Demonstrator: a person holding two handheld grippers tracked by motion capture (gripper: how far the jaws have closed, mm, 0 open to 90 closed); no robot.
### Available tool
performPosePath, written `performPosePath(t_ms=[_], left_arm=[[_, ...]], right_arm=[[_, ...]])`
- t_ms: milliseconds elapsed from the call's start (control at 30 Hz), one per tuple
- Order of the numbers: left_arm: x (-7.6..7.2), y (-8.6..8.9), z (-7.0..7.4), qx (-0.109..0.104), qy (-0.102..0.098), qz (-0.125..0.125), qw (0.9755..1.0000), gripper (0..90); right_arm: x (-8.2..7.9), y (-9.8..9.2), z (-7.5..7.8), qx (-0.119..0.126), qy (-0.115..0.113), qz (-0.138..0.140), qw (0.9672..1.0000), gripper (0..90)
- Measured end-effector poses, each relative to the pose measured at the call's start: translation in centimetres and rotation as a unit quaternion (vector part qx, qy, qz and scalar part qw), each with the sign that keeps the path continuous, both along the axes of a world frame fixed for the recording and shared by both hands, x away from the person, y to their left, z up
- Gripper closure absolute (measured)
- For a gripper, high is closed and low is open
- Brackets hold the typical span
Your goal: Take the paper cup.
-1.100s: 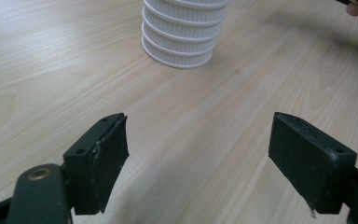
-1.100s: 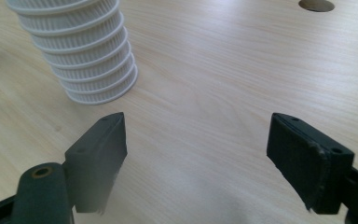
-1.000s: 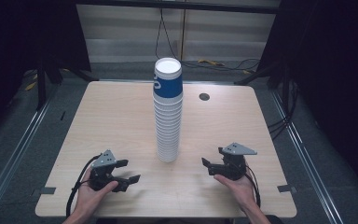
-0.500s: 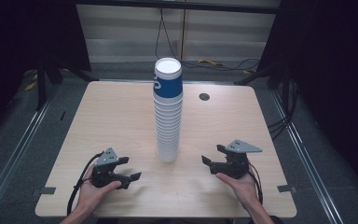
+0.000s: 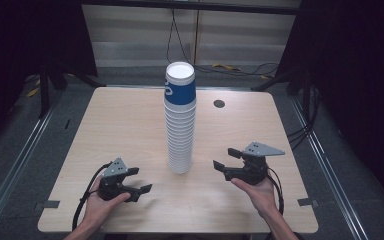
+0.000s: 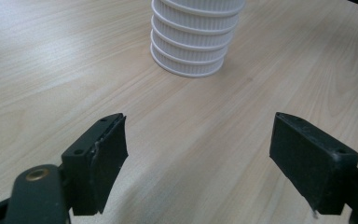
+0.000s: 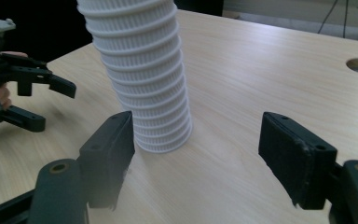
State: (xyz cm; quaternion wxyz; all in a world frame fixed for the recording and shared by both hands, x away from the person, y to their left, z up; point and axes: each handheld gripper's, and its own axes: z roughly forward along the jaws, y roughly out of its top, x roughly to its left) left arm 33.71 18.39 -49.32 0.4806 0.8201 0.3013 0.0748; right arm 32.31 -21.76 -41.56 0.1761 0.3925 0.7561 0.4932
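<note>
From above, a tall stack of cups [image 5: 180, 120], white with a blue one on top, stands upside down near the middle of the wooden table [image 5: 120, 125]. The left gripper [image 5: 139, 181] sits low at the near left, held in the person's left hand [image 5: 97, 202], its jaws apart and pointing toward the base of the stack, clear of it. The right gripper [image 5: 226, 159] is at the near right, lifted off the table in the right hand [image 5: 257, 192]; its jaws have just been closing, with nothing between them, yet a gap remains. The stack stands between the two grippers, a little farther back.

In the left gripper view, both black jaws stand wide over bare wood, and the bottom of the stack [image 6: 193, 44] lies ahead, slightly left of centre, well apart.

In the right gripper view, the jaws are spread, and the stack [image 7: 142, 74] rises just beyond the left jaw, not touching. The other gripper [image 7: 32, 93] shows at far left.
</note>
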Motion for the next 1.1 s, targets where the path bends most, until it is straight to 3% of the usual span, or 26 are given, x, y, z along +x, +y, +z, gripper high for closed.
performPosePath(t_ms=[167,333,500,967,1100], left_arm=[[-0.1,0.3,-0.1,0.000,0.003,0.004,1.0000,17.9],[-0.4,0.5,0.0,0.000,0.001,0.002,1.0000,17.5],[-0.4,0.6,0.0,0.001,0.002,0.006,1.0000,16.6],[-0.5,0.6,0.1,0.000,0.001,0.002,1.0000,16.1],[-0.4,0.7,0.1,-0.006,0.009,-0.004,0.9999,16.1]], right_arm=[[0.7,0.6,1.4,0.002,0.006,0.026,0.9996,23.4],[0.9,0.9,3.1,0.000,-0.011,0.032,0.9994,25.3],[1.1,1.6,3.6,0.001,-0.017,0.043,0.9989,25.6],[1.8,2.7,6.3,0.037,-0.055,0.058,0.9961,25.3],[2.0,3.0,7.1,0.043,-0.063,0.060,0.9953,24.1]])
